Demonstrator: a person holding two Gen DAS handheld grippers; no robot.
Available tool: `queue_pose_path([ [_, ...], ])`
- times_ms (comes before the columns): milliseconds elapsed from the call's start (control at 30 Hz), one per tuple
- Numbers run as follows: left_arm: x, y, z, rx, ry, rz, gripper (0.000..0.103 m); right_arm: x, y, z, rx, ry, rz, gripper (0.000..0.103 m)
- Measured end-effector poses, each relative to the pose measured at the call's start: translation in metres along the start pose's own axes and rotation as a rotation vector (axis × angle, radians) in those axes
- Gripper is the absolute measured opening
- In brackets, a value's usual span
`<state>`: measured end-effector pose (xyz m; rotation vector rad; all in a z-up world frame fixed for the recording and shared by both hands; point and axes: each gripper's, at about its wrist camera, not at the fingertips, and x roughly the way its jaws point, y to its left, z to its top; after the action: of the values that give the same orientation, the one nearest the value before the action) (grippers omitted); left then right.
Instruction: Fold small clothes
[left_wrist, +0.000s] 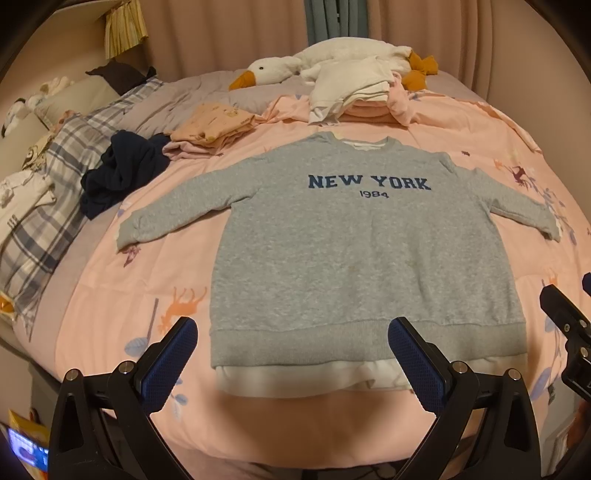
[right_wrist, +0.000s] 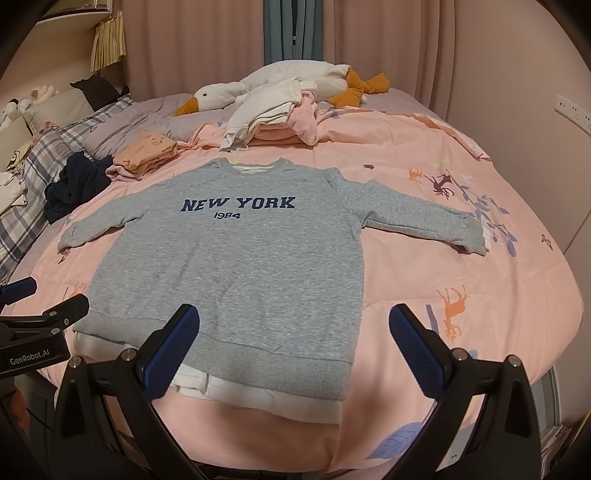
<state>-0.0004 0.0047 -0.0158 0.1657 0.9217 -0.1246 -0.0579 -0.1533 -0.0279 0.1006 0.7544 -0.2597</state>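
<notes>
A grey "NEW YORK 1984" sweatshirt (left_wrist: 354, 251) lies flat and face up on the pink quilt (left_wrist: 110, 295), sleeves spread, white hem toward me. It also shows in the right wrist view (right_wrist: 236, 266). My left gripper (left_wrist: 291, 354) is open and empty, hovering over the hem's left half. My right gripper (right_wrist: 295, 341) is open and empty over the hem's right corner. The right gripper's body shows at the left view's right edge (left_wrist: 569, 325); the left gripper's body shows at the right view's left edge (right_wrist: 40, 325).
Folded peach and pink clothes (left_wrist: 210, 127) and a white-and-pink pile (left_wrist: 354, 92) lie beyond the collar. A crumpled navy garment (left_wrist: 122, 170) lies at left by plaid pillows (left_wrist: 48, 206). A plush goose (left_wrist: 325, 62) lies at the far end. The bed's edge is just below me.
</notes>
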Motion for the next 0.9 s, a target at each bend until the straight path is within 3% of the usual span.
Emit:
queue_pose_path([
  [400, 0.000, -0.001, 0.000, 0.000, 0.000, 0.000, 0.102, 0.002, -0.002, 0.000, 0.017, 0.002, 0.010, 0.103],
  [600, 0.010, -0.002, 0.006, -0.009, -0.005, -0.026, 0.102, 0.021, -0.022, 0.000, 0.095, 0.018, 0.094, 0.103],
  [800, 0.040, -0.002, 0.028, -0.060, 0.000, -0.157, 0.102, 0.054, -0.073, 0.006, 0.259, 0.032, 0.190, 0.103],
  [900, 0.056, -0.003, 0.039, -0.107, 0.021, -0.289, 0.102, 0.084, -0.122, 0.006, 0.443, 0.064, 0.204, 0.103],
])
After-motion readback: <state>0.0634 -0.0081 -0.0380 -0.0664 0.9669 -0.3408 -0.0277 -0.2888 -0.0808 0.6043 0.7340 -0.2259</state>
